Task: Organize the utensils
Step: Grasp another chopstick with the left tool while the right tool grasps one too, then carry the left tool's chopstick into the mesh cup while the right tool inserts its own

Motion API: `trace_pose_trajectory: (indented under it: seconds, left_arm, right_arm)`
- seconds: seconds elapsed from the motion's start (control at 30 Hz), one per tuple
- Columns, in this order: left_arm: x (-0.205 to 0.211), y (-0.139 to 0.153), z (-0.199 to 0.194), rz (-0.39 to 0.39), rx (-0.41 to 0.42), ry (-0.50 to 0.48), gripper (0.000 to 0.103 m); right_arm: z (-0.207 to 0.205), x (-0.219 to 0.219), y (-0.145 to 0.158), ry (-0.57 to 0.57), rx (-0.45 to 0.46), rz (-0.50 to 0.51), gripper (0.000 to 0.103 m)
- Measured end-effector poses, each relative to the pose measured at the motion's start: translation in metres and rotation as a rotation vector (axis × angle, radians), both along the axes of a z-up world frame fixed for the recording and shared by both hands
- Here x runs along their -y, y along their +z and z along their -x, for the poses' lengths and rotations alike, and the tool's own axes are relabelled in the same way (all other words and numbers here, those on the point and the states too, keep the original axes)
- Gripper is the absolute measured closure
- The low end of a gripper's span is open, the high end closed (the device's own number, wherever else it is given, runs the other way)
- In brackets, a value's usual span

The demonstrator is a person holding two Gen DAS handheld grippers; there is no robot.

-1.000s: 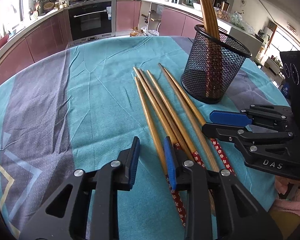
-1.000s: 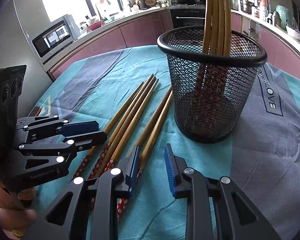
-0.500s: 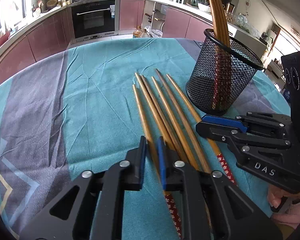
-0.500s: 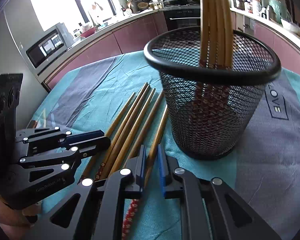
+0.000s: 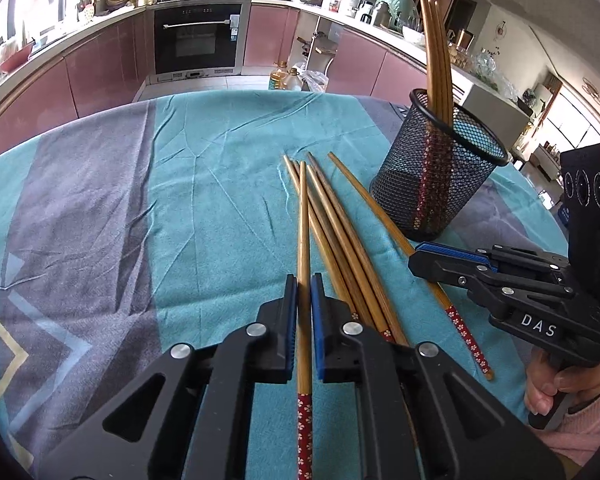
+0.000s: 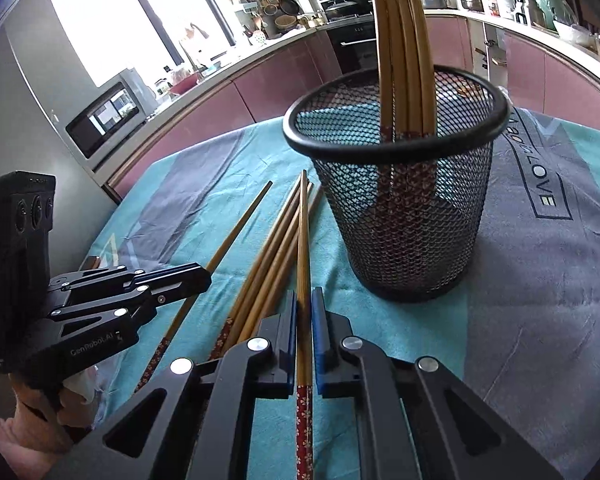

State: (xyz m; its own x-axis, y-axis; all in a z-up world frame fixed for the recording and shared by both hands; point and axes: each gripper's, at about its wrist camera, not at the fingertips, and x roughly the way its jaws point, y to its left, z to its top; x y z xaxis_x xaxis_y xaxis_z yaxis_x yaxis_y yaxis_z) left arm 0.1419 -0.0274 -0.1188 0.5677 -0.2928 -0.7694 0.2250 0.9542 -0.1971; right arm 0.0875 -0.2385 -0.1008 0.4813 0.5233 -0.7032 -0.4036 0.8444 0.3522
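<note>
My left gripper is shut on one wooden chopstick with a red flowered handle. The stick runs straight ahead between the blue pads and crosses over several loose chopsticks on the cloth. My right gripper is shut on another chopstick, which points toward the left foot of the black mesh cup. Several chopsticks stand in that cup. The left wrist view shows the cup at the right, and the right gripper below it on the outermost stick.
A teal and grey tablecloth covers the table. A hand in a pink sleeve holds the right gripper's handle. The left gripper sits at the left of the right wrist view. Pink kitchen cabinets and an oven stand behind.
Both grippers went from open to shut, each closing on a chopstick. Each held stick now lies in line with its jaws and sits over the others.
</note>
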Motion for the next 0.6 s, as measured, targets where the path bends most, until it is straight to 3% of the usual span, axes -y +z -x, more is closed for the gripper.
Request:
trace_pose_trajectory:
  seconds: [0.6]
  left_arm:
    - [-0.003, 0.075, 0.033, 0.139, 0.139, -0.1, 0.095]
  right_arm:
    - [0.024, 0.029, 0.051, 0.039, 0.128, -0.113, 0.097]
